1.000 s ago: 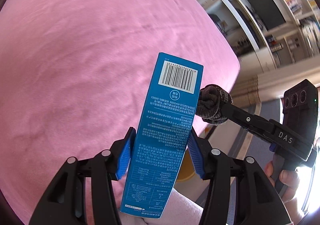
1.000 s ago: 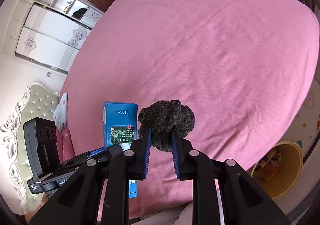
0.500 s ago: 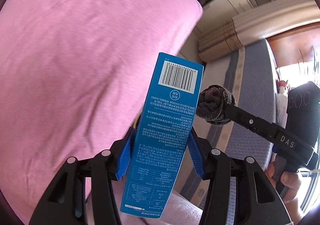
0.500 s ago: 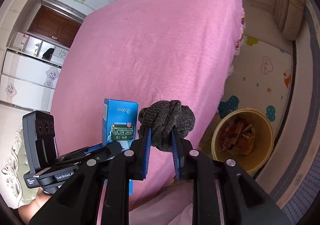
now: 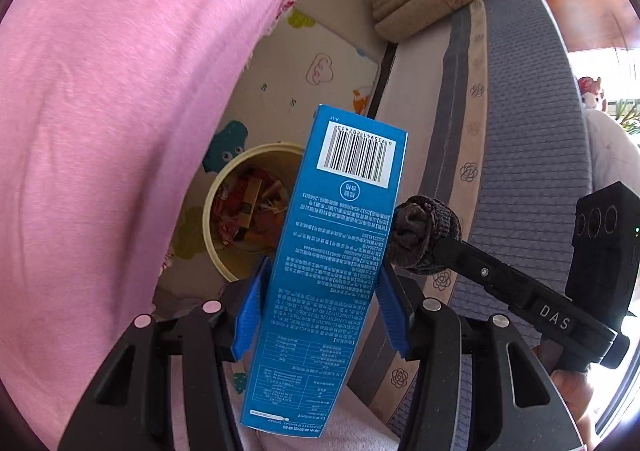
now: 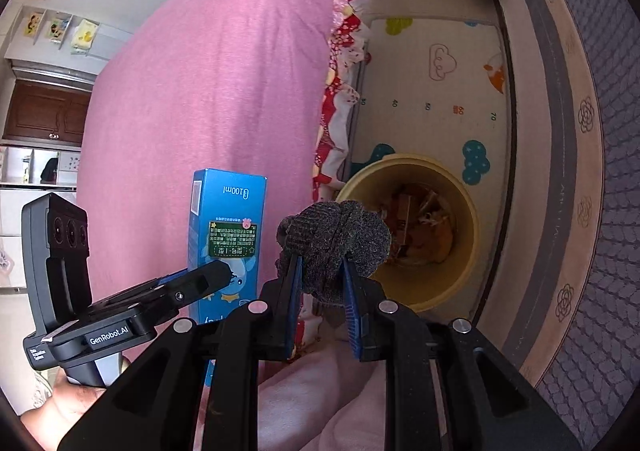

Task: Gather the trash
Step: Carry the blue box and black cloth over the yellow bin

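My left gripper (image 5: 320, 303) is shut on a tall blue carton (image 5: 336, 251) with a barcode, held upright in the air; the carton also shows in the right wrist view (image 6: 226, 235). My right gripper (image 6: 322, 291) is shut on a dark grey balled sock (image 6: 336, 243), which shows beside the carton in the left wrist view (image 5: 424, 237). A yellow round bin (image 6: 468, 235) with wrappers inside stands on the floor beyond and below both grippers, also seen in the left wrist view (image 5: 212, 219). The left gripper (image 6: 224, 279) appears in the right wrist view.
A pink-covered bed (image 5: 100, 111) fills the left side, its edge with a red patterned skirt (image 6: 340, 91). A cream play mat (image 6: 432, 83) with cartoon shapes lies under the bin. A grey patterned carpet (image 6: 592, 131) lies to the right.
Both grippers have swung right, off the bed and toward the floor. The bin has come into fuller view ahead. Both holds are unchanged.
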`<state>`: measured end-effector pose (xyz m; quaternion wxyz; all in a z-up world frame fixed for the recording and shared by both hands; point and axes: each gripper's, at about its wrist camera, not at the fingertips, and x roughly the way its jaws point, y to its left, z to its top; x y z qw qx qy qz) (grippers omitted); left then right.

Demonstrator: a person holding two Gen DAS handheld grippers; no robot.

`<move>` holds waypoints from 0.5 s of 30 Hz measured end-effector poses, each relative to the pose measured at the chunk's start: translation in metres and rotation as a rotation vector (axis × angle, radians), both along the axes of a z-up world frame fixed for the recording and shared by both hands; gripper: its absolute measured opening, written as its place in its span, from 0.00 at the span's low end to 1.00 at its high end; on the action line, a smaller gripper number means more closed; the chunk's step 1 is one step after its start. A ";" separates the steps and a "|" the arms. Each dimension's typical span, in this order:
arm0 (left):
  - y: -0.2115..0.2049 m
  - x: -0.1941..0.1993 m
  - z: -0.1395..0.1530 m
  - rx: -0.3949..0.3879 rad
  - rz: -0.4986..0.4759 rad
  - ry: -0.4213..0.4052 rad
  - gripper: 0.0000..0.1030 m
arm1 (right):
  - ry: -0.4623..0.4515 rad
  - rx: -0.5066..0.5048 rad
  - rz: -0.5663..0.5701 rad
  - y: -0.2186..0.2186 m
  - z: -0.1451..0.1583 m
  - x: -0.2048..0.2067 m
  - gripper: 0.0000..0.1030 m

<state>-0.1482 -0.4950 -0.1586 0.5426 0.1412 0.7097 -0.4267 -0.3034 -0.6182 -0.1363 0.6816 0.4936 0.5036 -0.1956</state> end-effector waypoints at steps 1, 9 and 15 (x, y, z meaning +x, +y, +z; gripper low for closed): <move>-0.004 -0.002 -0.006 0.008 -0.002 0.003 0.50 | 0.007 0.006 -0.003 -0.003 -0.009 -0.003 0.19; -0.013 -0.007 -0.062 0.085 0.006 0.033 0.50 | 0.047 0.053 -0.036 -0.004 -0.062 -0.015 0.19; -0.017 -0.014 -0.080 0.106 -0.002 0.029 0.50 | 0.057 0.076 -0.050 -0.003 -0.081 -0.025 0.19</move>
